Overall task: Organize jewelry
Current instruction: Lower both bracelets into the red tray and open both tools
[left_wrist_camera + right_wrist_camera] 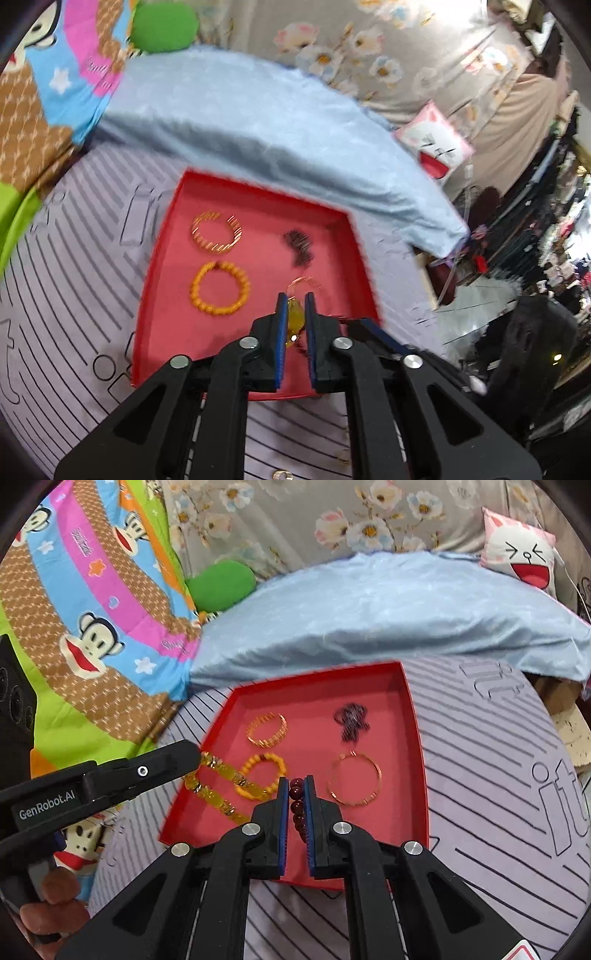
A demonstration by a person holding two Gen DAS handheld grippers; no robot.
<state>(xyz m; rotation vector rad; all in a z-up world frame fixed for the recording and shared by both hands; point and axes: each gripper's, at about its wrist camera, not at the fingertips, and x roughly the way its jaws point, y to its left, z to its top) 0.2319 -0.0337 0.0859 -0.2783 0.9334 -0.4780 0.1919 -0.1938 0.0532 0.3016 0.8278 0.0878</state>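
A: Status of the jewelry?

B: Four pieces lie in the red tray point(413, 716): a gold coil bangle point(266, 730), an orange bead bracelet point(263, 775), a thin gold bangle point(354, 779) and a dark piece point(351, 720), blurred. They lie apart from one another, roughly two by two.

A: And the pieces in hand?

B: The left gripper point(295, 314) is closed on a yellow bead strand point(218, 790). From the right wrist view the strand hangs from its tip across the tray's near-left corner, over the orange bead bracelet. The right gripper point(296, 794) is closed on a dark red bead bracelet point(295, 805), over the tray's near edge, between the orange bead bracelet and the thin gold bangle.

A: Progress?

B: Judged well along. Two pieces are not yet released. Whether more jewelry waits off the tray cannot be told.

A: Surroundings?

B: The tray sits on a striped sheet point(498, 775), with a blue pillow point(388, 616) just behind.
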